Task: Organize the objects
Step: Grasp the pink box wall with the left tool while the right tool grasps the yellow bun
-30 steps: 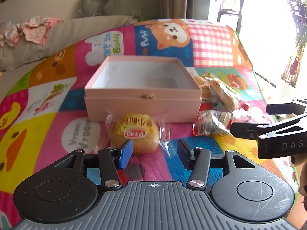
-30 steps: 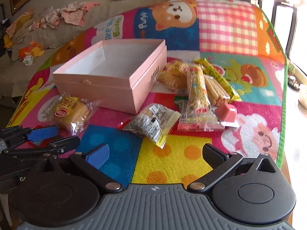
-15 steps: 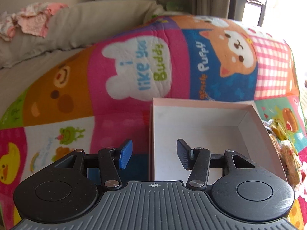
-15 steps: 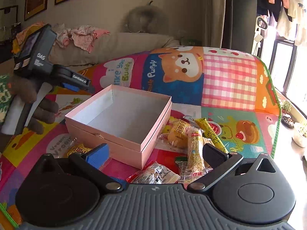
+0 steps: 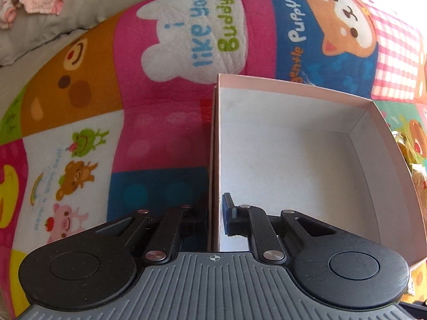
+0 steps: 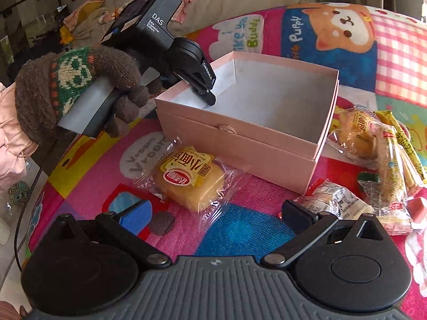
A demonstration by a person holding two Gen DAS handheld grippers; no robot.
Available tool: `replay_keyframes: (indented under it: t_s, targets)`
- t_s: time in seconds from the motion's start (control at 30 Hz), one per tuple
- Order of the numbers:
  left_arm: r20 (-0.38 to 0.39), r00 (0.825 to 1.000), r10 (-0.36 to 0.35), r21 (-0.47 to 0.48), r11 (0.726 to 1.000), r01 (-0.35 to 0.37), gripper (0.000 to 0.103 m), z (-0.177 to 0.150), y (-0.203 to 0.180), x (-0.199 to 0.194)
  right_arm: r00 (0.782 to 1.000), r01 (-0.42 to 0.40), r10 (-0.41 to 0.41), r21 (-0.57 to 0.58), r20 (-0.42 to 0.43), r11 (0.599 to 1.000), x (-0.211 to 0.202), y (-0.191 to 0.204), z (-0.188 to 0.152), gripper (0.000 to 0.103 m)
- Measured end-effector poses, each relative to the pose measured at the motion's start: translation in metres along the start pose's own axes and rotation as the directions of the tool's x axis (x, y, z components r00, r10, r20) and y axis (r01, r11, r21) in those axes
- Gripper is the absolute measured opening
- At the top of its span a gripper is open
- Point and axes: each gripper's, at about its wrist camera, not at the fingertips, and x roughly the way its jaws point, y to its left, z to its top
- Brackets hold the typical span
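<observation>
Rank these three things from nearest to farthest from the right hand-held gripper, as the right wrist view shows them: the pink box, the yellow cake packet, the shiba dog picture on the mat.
From the right hand-held gripper:
1. Yellow cake packet, just ahead of the fingers, slightly left.
2. Pink box, behind the packet, centre.
3. Shiba dog picture, far edge of the mat, upper right.

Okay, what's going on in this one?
A person with a handheld gripper in each hand is tidying snacks on a colourful play mat. The left gripper has clamped the side wall of the empty pink box, one finger inside and one outside. The right gripper hangs open over a wrapped yellow cake in front of the box. More wrapped snacks lie in a pile beside the box.
</observation>
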Motion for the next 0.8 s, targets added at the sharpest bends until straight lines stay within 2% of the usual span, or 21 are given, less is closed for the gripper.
replay_keyframes:
  t_s: [0.13,0.27,0.3,0.33,0.4,0.43,0.5,0.6,0.8]
  targets:
    - [-0.005,0.999,-0.047,-0.030,0.998,0.047,0.012,-0.002,0.001,-0.006,1.000,-0.016,0.016,-0.024,-0.008,1.000,0.014,0.004,0.009,0.103]
    - [0.022,0.999,-0.024,-0.021,0.999,0.024,0.012,-0.005,-0.005,-0.012,0.999,-0.036,0.034,-0.042,-0.042,0.998,0.031,0.009,0.013,0.103]
    - [0.026,0.999,-0.021,-0.019,1.000,0.021,0.012,-0.006,-0.006,-0.013,0.996,-0.069,0.067,-0.029,-0.060,0.997,0.031,0.010,0.012,0.103]
    - [0.027,0.999,-0.021,-0.018,1.000,0.022,0.012,-0.006,-0.006,-0.013,0.987,-0.139,0.137,-0.016,-0.082,0.990,0.028,0.014,0.011,0.103]
    - [0.025,0.999,-0.024,-0.024,0.999,0.025,0.012,-0.007,-0.007,-0.014,0.963,-0.256,0.250,-0.049,-0.103,0.966,0.015,0.024,0.006,0.103]
    - [0.025,0.999,-0.025,-0.026,0.999,0.026,0.012,-0.006,-0.007,-0.014,0.961,-0.268,0.259,-0.088,-0.099,0.959,0.007,0.032,0.004,0.103]
    - [0.028,0.999,-0.025,-0.030,0.999,0.025,0.012,-0.007,-0.007,-0.015,0.973,-0.229,0.220,-0.169,-0.070,0.959,-0.007,0.042,0.002,0.103]
    - [0.032,0.999,-0.029,-0.033,0.999,0.030,0.012,-0.007,-0.007,-0.014,0.992,-0.123,0.123,-0.282,-0.018,0.952,-0.013,0.052,0.005,0.103]
    - [0.039,0.998,-0.054,-0.026,0.998,0.055,0.013,-0.009,-0.003,-0.014,0.992,-0.129,0.118,-0.296,-0.054,0.947,0.017,0.066,0.020,0.103]
